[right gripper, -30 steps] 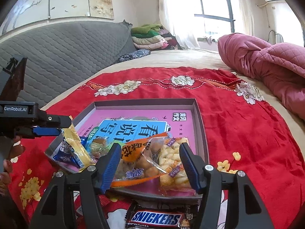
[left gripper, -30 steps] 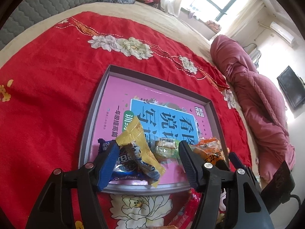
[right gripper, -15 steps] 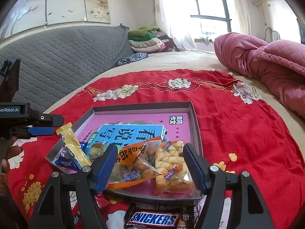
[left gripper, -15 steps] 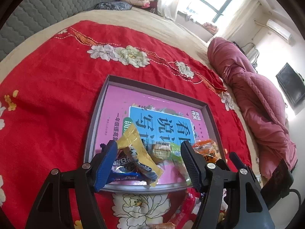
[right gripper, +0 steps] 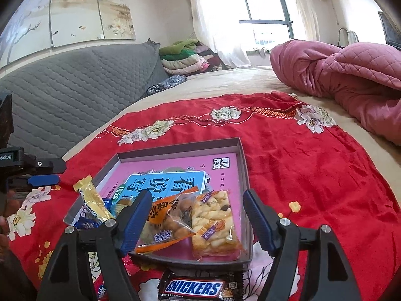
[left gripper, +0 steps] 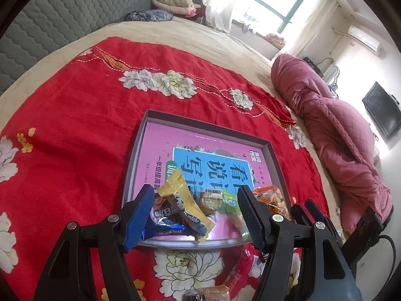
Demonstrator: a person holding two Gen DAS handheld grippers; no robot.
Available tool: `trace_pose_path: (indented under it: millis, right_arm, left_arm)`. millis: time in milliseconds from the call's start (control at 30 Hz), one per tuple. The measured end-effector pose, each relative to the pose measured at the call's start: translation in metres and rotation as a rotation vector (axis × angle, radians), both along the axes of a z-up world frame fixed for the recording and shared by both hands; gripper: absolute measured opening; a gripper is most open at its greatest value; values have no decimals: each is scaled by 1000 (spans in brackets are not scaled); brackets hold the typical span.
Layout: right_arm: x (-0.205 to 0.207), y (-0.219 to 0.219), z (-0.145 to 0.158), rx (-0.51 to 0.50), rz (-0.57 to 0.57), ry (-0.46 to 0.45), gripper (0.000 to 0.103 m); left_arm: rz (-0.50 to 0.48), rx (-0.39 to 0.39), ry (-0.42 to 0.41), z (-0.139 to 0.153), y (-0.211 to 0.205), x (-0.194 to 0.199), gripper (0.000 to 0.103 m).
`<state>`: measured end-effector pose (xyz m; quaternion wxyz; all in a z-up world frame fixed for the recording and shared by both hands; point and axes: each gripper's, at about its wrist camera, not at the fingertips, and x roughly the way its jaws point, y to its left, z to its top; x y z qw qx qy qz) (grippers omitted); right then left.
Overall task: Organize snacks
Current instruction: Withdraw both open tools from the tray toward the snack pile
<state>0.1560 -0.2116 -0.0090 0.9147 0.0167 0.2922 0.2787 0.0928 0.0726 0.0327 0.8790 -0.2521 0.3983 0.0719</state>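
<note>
Both tongs tilt down over the near edge of the tray (left gripper: pixel 140 150) on the bed. Left tongs (left gripper: pixel 195 213) stand wide, empty; right tongs (right gripper: pixel 198 215) are opening above two snack bags (right gripper: pixel 190 223) lying in the tray's near right corner.

**Two wrist views, one shared tray**

Each fisheye looks forward and down along its own fingers, close above the tray (left gripper: pixel 140 155). The left view faces the window corner, the right the headboard; both share the tray (right gripper: pixel 244 165).
</note>
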Motion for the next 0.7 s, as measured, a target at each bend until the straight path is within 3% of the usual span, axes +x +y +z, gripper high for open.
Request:
trace_pose_path:
  millis: [700]
  right_arm:
    - [-1, -20, 9, 19, -37, 14, 75]
  left_arm:
    - [-49, 13, 37, 0, -12, -17, 71]
